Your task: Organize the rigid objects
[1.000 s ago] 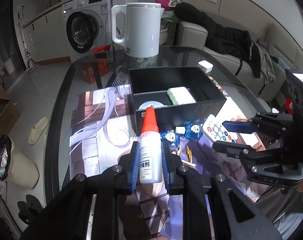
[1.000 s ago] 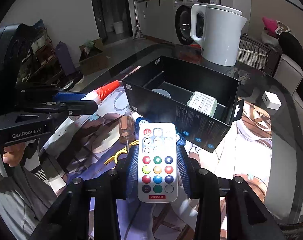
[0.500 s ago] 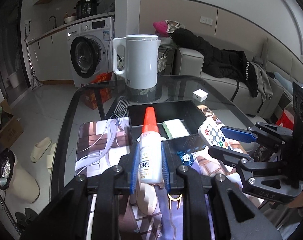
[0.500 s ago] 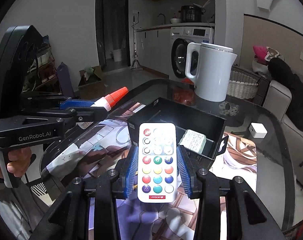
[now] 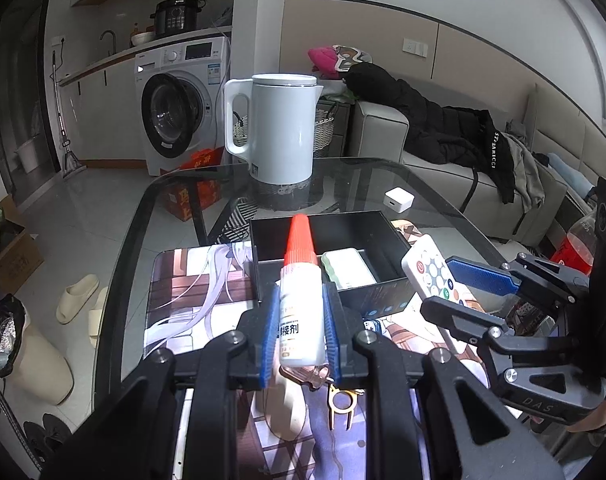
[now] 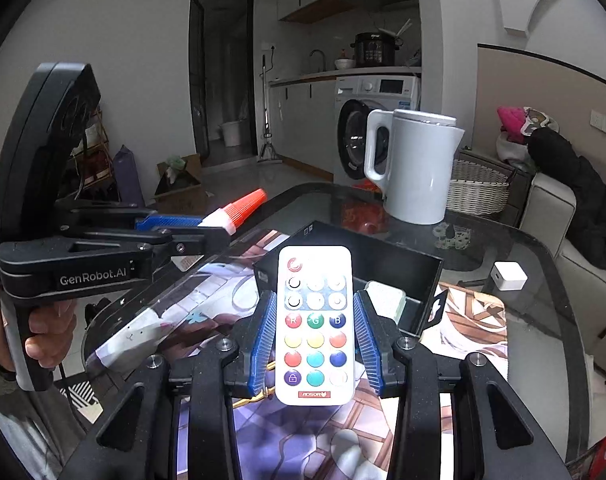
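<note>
My left gripper point(image 5: 300, 304) is shut on a white glue bottle point(image 5: 301, 320) with a red cap, held upright above the printed mat point(image 5: 195, 292). My right gripper point(image 6: 314, 304) is shut on a white remote point(image 6: 314, 328) with coloured buttons, held face up. Just beyond both stands an open black box point(image 5: 343, 228) holding a pale green and white packet point(image 5: 347, 268). In the left wrist view the right gripper point(image 5: 437, 282) with the remote point(image 5: 427, 268) hovers at the box's right front corner. In the right wrist view the left gripper point(image 6: 207, 228) and the bottle's red cap point(image 6: 243, 206) are on the left.
A white kettle point(image 5: 281, 128) stands at the far end of the glass table point(image 5: 135, 240), and a small white cube point(image 5: 399, 200) lies right of it. A yellow clip point(image 5: 339, 400) rests on the mat under the left gripper. A sofa and a washing machine lie beyond.
Both grippers have risen and tilted upward with their objects still gripped. The box and mat now sit lower in both views, and more of the room shows.
</note>
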`<move>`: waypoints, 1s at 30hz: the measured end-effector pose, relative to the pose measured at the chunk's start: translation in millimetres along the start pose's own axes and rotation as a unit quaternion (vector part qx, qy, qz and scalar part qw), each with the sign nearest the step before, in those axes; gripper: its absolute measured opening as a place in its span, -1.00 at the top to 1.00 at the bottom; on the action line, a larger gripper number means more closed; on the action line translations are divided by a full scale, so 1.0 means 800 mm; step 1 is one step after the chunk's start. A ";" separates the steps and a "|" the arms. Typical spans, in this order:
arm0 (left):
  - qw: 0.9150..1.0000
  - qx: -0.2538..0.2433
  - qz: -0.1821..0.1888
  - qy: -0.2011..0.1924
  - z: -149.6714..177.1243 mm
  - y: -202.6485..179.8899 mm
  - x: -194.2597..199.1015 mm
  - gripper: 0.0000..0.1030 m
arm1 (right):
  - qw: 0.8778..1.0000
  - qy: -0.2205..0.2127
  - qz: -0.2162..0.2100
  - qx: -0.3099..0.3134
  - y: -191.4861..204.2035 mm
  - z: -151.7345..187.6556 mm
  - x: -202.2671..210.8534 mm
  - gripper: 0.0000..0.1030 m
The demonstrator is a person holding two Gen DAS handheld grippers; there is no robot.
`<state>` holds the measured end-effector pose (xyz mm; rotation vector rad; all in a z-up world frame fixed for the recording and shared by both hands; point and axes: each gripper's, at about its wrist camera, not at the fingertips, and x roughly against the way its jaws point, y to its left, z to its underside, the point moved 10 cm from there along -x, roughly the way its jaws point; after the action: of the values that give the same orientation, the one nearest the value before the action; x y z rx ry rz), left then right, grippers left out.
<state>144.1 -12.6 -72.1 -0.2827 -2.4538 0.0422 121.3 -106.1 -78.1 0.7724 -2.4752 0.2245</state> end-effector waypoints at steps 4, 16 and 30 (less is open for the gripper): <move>1.000 0.004 -0.001 -0.010 -0.005 0.000 0.001 0.64 | 1.000 -0.010 0.003 -0.001 0.000 -0.005 0.005 0.25; 0.998 0.031 -0.008 -0.059 -0.058 0.000 -0.024 0.64 | 0.996 -0.070 0.031 -0.044 -0.031 -0.066 -0.010 0.25; 0.996 0.056 -0.015 -0.063 -0.075 0.023 -0.086 0.64 | 0.992 -0.083 0.048 -0.077 -0.067 -0.099 -0.069 0.25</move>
<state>236.9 -11.8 -69.3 -0.1985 -2.5703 0.1883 224.6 -99.5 -40.8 0.6317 -2.6521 0.0023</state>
